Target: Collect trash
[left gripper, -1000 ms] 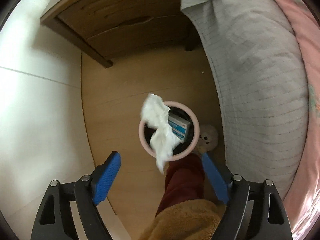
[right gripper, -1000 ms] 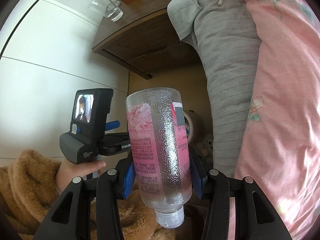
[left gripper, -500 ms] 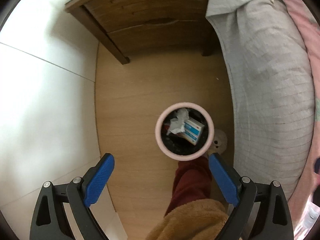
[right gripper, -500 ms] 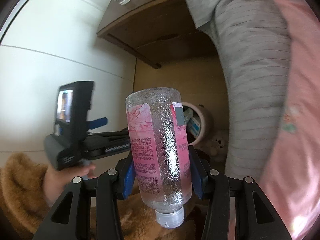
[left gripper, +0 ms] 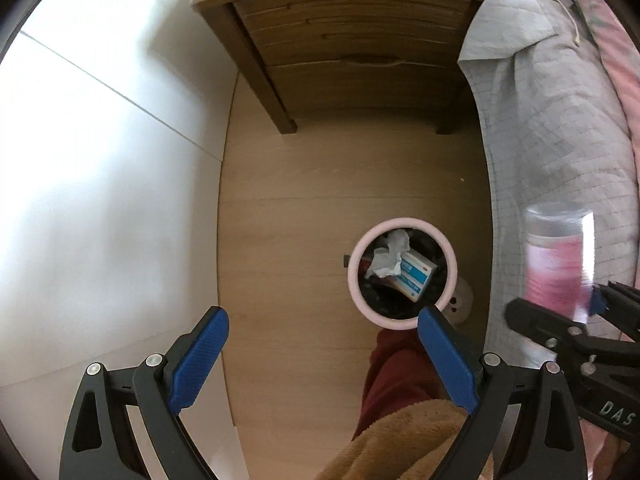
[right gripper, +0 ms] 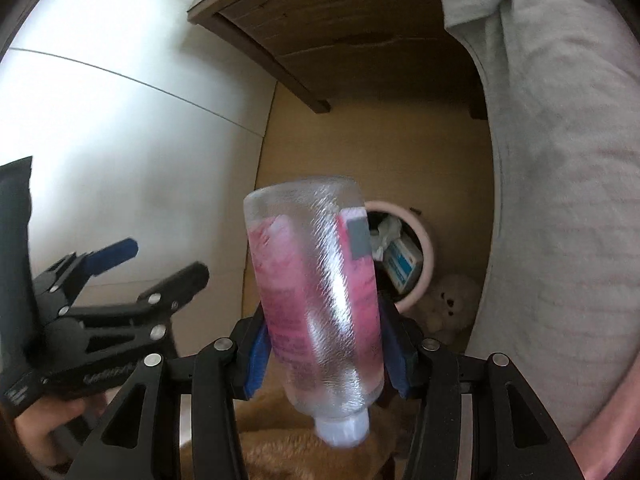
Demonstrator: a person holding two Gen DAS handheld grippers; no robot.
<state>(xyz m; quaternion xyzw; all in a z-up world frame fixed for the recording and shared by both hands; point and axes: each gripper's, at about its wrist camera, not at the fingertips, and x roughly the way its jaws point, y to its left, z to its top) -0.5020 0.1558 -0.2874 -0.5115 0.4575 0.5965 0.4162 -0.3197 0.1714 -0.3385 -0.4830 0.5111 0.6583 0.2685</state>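
Observation:
A pink-rimmed trash bin stands on the wooden floor below me; it also shows in the right wrist view. Inside lie a crumpled white tissue and a blue-and-white box. My left gripper is open and empty, high above the floor just left of the bin. My right gripper is shut on a clear plastic bottle with a pink label, held cap down, above and left of the bin. The bottle also shows blurred in the left wrist view.
A wooden nightstand stands at the far end of the floor. A grey bed cover hangs along the right. A white wall runs along the left. A small plush toy lies beside the bin. The person's red trouser leg is below.
The tissue dropped from my left gripper into the bin. My left gripper drew up and left. My right gripper swung the bottle toward the bin.

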